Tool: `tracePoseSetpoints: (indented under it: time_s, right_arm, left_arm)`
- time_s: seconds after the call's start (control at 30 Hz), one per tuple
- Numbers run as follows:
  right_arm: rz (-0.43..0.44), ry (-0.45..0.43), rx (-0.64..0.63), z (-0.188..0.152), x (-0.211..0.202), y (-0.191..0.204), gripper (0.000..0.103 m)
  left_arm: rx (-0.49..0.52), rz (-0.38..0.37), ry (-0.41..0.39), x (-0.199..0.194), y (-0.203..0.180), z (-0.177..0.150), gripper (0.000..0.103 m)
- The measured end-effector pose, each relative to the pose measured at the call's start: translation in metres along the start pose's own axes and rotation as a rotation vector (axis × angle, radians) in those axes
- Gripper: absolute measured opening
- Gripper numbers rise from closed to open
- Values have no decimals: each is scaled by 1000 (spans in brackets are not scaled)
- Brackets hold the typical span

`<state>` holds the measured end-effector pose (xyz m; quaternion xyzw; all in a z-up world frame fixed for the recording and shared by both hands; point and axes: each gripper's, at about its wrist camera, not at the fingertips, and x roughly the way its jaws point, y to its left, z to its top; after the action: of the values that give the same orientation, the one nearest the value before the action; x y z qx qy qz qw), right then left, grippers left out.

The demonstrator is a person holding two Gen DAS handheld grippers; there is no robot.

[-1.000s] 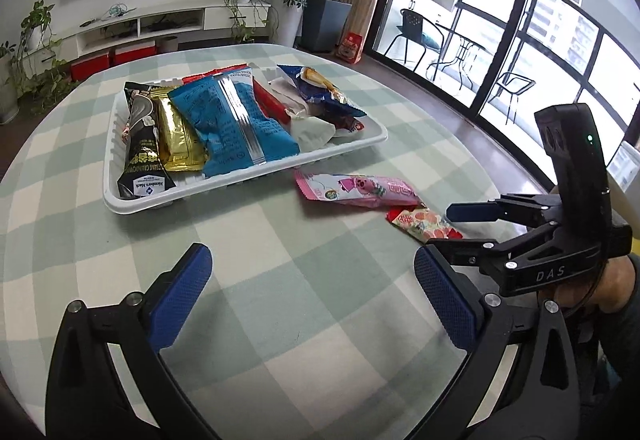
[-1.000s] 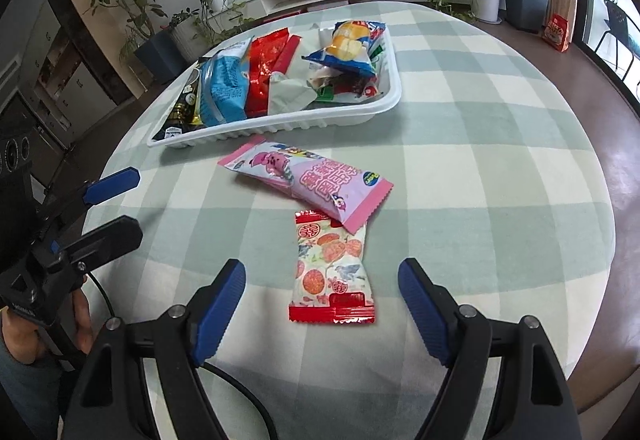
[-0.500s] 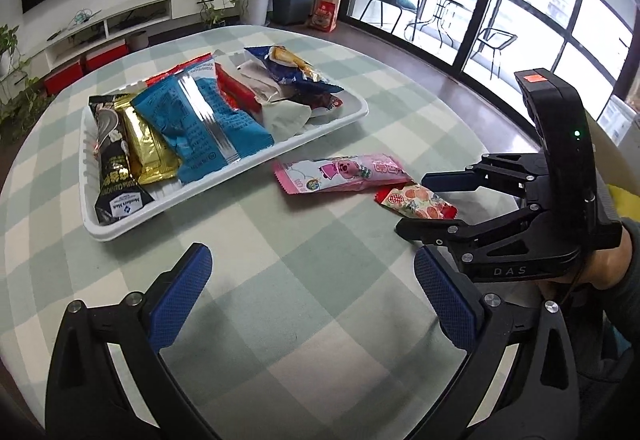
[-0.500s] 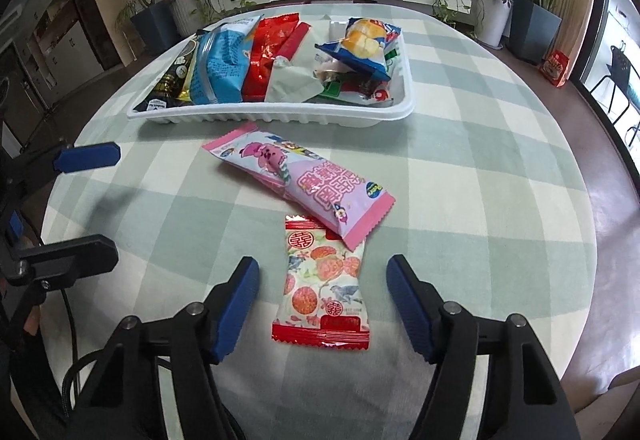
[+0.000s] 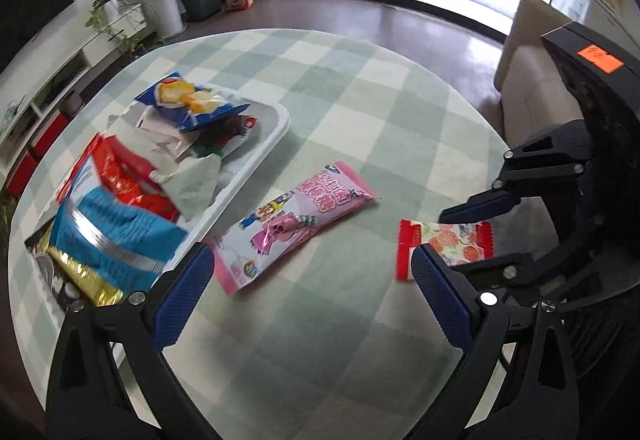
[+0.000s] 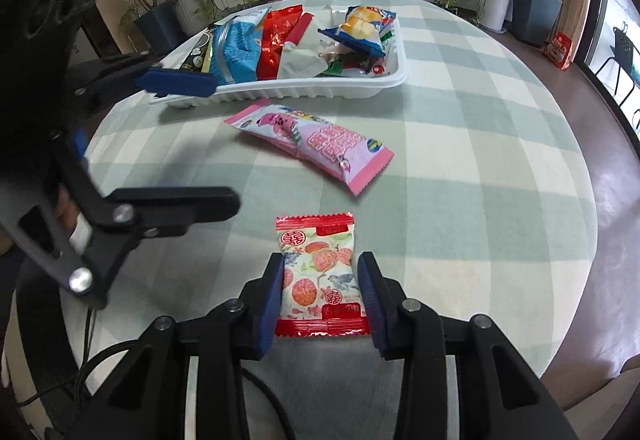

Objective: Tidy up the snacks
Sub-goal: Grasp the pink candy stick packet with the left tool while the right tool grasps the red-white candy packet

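Right wrist view shows the right gripper (image 6: pixel 320 296) straddling the small red-and-white sweet packet (image 6: pixel 320 272), blue pads closing in on its two long edges, left pad about touching, right pad just beside; jaws have just been narrowing, and a firm pinch cannot yet be confirmed. Packet lies flat on the checked tablecloth (image 6: pixel 480 167), at the near edge, well short of the white tray (image 6: pixel 384 85) at the far side. Pink snack bag (image 6: pixel 316 141) lies between packet and tray.

Best to finish the squeeze gently: thin foil buckles, so enough pressure to bow the middle upward slightly, no more. Worth keeping the fingertips low against the cloth so the packet does not slip underneath. Then lift straight up before travelling, passing above the pink bag rather than dragging across it.

Left gripper (image 5: pixel 312 304) stands wide apart with nothing between its pads, near end of the pink bag just beyond; better kept off the carrying path until the packet clears.

Free room in the tray looks scarce; right-hand end, beside the blue crisp bag (image 6: pixel 360 27), seems likeliest.
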<state>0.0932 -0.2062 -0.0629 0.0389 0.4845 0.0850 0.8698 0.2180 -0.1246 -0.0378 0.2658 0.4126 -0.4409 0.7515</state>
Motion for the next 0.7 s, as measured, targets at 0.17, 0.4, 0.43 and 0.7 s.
tracePoseSetpoints:
  time_s: [0.17,0.4,0.43,0.7]
  right_arm:
    - [60,25,31,-18,-10,-1,40]
    - [118,22,55,-22,-12,-7,40]
    - [123,21,56,-22,-12,-7,40]
    - [136,16,66,-21,-12,-9,40]
  left_arm:
    - [111,-71,89,25,2,28,90]
    - [184,-98,244,63,1,37,87]
    - [182,-107,260,68,1,36,86]
    - [118,-114,276,67,8,35,63]
